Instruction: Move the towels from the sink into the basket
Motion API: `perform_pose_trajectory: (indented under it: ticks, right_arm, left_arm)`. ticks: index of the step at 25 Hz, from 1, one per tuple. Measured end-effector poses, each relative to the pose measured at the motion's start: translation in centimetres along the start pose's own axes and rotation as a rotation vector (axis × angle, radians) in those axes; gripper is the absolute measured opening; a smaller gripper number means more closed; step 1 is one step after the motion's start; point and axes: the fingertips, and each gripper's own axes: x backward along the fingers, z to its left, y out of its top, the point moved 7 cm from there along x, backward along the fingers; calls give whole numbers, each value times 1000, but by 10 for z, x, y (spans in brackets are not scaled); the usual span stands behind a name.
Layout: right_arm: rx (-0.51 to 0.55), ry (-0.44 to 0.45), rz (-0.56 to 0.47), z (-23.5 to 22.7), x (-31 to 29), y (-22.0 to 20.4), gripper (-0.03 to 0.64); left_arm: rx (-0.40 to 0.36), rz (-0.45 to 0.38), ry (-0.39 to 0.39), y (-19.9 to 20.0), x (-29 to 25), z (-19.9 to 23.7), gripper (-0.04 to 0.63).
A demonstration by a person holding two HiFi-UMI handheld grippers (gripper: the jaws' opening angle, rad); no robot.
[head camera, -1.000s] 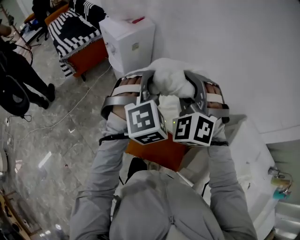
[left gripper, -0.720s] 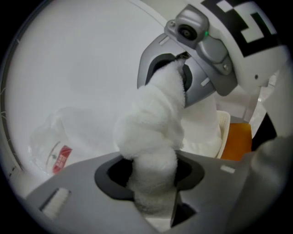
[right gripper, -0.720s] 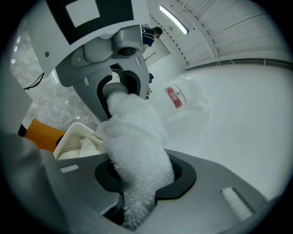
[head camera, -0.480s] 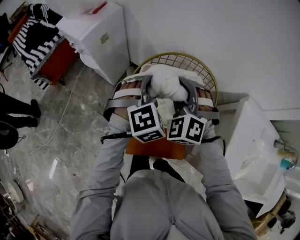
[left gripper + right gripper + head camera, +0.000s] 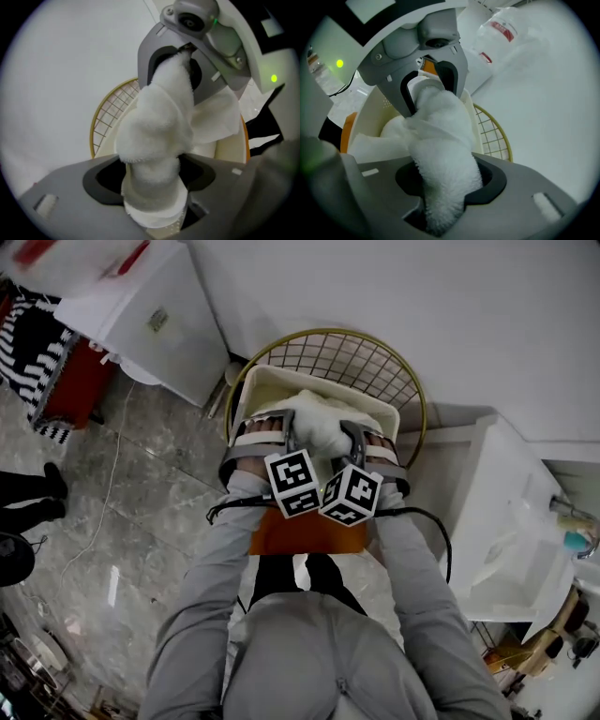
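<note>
A white towel (image 5: 319,420) hangs low over the basket (image 5: 413,390) and its cream liner (image 5: 265,388), so it will drop inside. The left claw (image 5: 292,432) is opening around it (release starting, I judge), and the right claw (image 5: 354,437) pinches it.

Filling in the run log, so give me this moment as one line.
towel: over basket | left tool: opening, towel between jaws | right tool: shut on towel
</note>
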Motion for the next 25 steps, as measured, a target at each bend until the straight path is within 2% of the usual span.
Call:
perform_pose_trajectory:
  ticks: [5,9,12,16,18,22,25]
  right_arm:
    - [-42,128,73,7,-29,-22,250]
    - [-42,199,95,12,-43,-31,281]
    - [-30,192,93,12,-44,-31,287]
    - [-72,170,77,6,-35,-32,330]
    - [-85,156,70,2,-26,-32,330]
    - [-109,123,54,-6,-5,-31,330]
    - [-164,86,29,-14,15,-30,330]
  left_arm:
    - [-41,6,-73,3,-28,-6,391]
    - [-63,-1,-129,2,-39,-11,403]
    - [-54,-13,-142,1,-40,-11,411]
    - [-29,-34,-153,0,-30,-8,434]
    - [-11,-40,-150,-1,-22,-8,442]
    - [71,-73,-113,-5,3,-4,443]
    - [142,-96,-66,-10,26,2,442]
